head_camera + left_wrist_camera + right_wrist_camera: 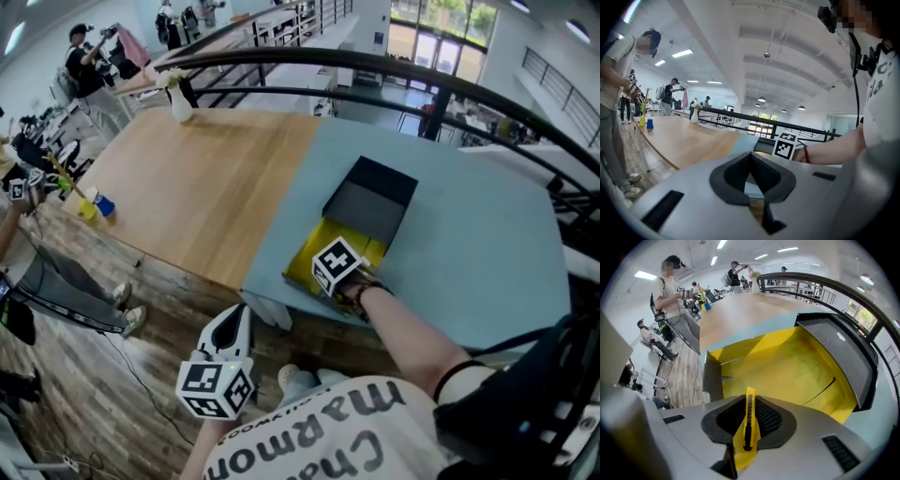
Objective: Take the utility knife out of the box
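1. Your right tool [748,425] is clamped on the slim yellow plastic utility knife [749,404], which stands edge-on between its jaws.
2. The open black cardboard box with the yellow lining [797,366] lies directly beneath that tool, on the pale blue desk [469,244].
3. You look to be mid-extraction; next, lift the knife straight up, clear of the box walls.
4. Your left tool [751,174] has its jaws together and empty, and hangs off the desk's near edge.

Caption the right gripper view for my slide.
Right gripper clamps the yellow utility knife above the open yellow-lined box.
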The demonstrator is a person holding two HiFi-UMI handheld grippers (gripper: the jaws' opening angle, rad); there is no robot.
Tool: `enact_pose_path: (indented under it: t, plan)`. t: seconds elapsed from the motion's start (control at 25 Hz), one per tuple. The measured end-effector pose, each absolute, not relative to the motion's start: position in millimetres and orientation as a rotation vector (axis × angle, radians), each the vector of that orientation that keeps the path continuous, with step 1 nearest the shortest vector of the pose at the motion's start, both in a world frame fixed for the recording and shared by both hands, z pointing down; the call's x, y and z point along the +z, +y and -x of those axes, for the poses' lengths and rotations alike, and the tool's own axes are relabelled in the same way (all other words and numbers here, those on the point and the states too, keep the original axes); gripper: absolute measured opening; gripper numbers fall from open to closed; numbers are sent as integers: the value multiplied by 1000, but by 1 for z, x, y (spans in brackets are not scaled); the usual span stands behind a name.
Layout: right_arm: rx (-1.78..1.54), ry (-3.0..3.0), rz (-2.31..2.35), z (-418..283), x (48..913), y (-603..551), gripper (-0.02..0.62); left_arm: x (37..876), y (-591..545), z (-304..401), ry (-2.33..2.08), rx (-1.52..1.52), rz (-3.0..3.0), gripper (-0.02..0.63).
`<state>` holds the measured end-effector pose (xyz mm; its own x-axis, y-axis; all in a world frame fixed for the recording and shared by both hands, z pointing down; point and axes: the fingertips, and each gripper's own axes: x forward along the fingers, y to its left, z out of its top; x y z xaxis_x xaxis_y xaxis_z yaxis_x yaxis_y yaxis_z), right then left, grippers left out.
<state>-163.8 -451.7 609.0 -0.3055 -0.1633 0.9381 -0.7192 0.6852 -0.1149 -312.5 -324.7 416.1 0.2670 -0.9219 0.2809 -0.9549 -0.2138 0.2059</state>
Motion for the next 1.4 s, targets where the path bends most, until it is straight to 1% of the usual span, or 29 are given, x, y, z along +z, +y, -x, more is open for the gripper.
enact_pose_path:
  t: [0.4,0.56,0.84,1.12,1.28,1.4]
  plan:
    - [756,-2234,-813,183,551,-453,83,405,-290,285,-1760,149,-2216,2]
    - [634,-2433,-803,184,519,-443,83,401,-270,274,-1794,146,-2205,2]
    - [430,-2787,-821,166,448,-403,83,402,-222,240,-1854,99,-2207,2]
    - [378,-2911,-796,136,404,-341,83,395,-186,217,-1905,-23,-2177,2]
    - [520,-2937,-792,112,388,-298,83,382,-167,206,-1897,-116,-2163,2]
    - [645,-2925,-791,94,388,-271,82,384,-152,196,-1841,-120,-2185,2]
